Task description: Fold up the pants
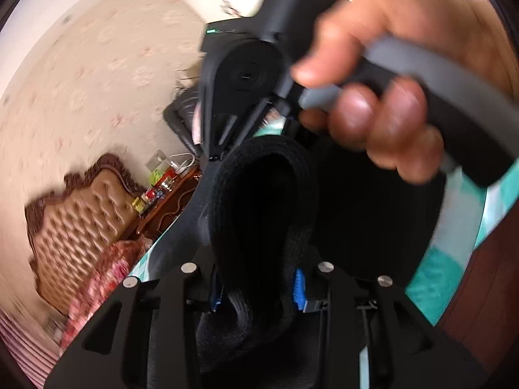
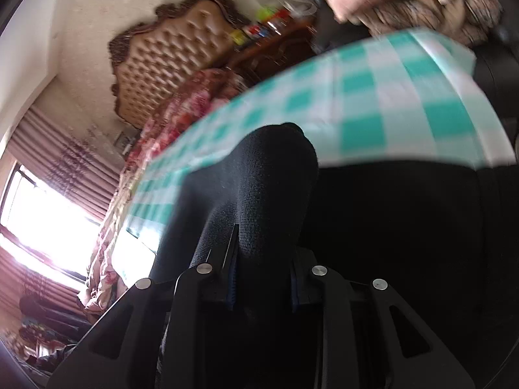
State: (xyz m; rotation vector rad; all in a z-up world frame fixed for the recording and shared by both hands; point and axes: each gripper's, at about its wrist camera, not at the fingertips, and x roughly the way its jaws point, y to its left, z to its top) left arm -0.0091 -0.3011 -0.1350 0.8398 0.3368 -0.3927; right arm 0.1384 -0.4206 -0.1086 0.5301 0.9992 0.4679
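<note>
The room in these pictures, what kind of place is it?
Most likely a home bedroom: a tufted headboard with a carved frame stands against the wall, floral bedding lies below it, and striped curtains hang beside a bright window.

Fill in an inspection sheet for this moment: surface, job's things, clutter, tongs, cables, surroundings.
Surface: checked cloth, teal and white.
Job's things: black pants, a bunched fold in each tongs, the rest lying dark on the cloth.
Clutter: nothing seen on the cloth.
Tongs: left tongs and right tongs each shut on pants; a hand holds the right one.
Cables: white ones by a wall socket.
Surroundings: tufted headboard, floral bedding, bright window; views blurred.
</note>
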